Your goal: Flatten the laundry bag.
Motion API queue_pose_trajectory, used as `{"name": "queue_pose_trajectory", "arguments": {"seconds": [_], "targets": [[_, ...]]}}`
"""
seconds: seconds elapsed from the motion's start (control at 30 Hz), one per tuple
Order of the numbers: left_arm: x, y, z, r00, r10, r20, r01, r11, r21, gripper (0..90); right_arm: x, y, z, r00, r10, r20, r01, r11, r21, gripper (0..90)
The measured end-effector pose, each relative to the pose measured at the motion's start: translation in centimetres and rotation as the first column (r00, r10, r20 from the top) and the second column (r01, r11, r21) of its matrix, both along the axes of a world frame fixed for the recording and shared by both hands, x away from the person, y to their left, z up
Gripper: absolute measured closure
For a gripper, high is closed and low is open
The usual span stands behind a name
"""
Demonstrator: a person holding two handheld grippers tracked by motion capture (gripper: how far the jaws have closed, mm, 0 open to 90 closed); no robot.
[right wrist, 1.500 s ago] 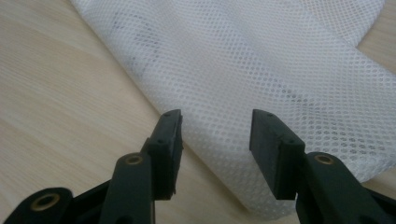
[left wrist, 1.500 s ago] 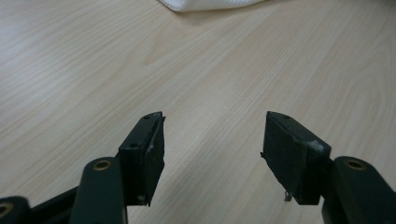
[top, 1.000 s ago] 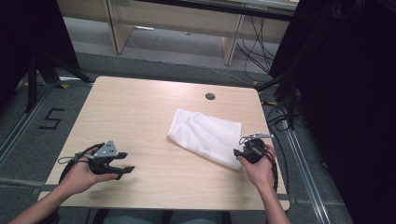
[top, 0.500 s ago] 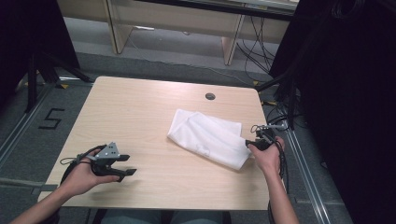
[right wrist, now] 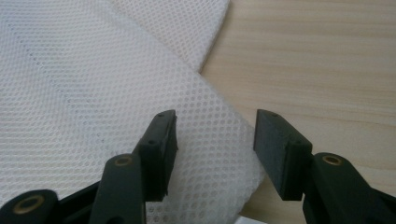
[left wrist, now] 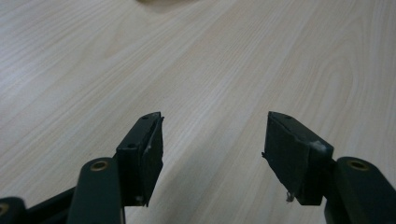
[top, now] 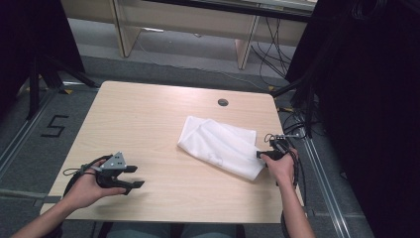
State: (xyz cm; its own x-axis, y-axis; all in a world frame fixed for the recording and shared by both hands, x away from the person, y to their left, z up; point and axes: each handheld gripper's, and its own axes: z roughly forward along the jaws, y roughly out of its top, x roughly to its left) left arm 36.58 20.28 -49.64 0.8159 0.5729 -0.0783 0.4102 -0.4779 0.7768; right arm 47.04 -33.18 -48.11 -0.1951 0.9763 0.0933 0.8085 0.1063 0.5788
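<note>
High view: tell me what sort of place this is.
Probably a lab or workshop set up for recording. A bare wooden table stands on grey flooring with a taped number five, black curtains at the sides, and loose cables beside it.

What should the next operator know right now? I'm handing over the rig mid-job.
Left claw: open over bare table, holding nothing.
Right claw: has just been opening; jaws stand wide over the cloth edge, pads not pressing it.
Cloth: white mesh, loosely folded, on the table's right half.
Done: cloth lies folded over.
Left: probably regrip that edge and fold on.
</note>
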Motion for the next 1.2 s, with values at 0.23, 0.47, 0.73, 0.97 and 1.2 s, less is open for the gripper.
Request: {"name": "queue_pose_trajectory", "arguments": {"seconds": [0.23,0.47,0.73,0.97,1.2], "targets": [[0.1,0.0,0.0,0.9998,-0.017,0.014,0.017,0.9998,0.010,37.0,-0.1,0.1,-0.4,0.9995,-0.024,-0.020,0.024,0.9996,0.017,53.0],[0.1,0.1,0.0,0.9999,-0.012,0.010,0.012,0.9997,0.021,37.0,-0.2,-0.7,0.6,0.9981,-0.046,0.041,0.045,0.9988,0.017,45.4],[0.1,0.2,0.1,0.9994,-0.030,0.019,0.030,0.9986,0.044,37.0,-0.2,-1.3,-0.1,0.9971,-0.067,0.035,0.067,0.9977,0.004,39.9],[-0.1,0.0,0.0,0.9999,-0.017,0.004,0.016,0.9997,0.018,37.0,-0.3,-1.4,-1.1,0.9984,-0.055,-0.011,0.055,0.9979,0.034,50.4],[0.0,0.0,0.0,0.9997,-0.024,0.009,0.023,0.9993,0.028,37.0,-0.3,-0.5,-0.9,0.9992,-0.006,-0.039,0.004,0.9983,-0.058,72.3]]}}
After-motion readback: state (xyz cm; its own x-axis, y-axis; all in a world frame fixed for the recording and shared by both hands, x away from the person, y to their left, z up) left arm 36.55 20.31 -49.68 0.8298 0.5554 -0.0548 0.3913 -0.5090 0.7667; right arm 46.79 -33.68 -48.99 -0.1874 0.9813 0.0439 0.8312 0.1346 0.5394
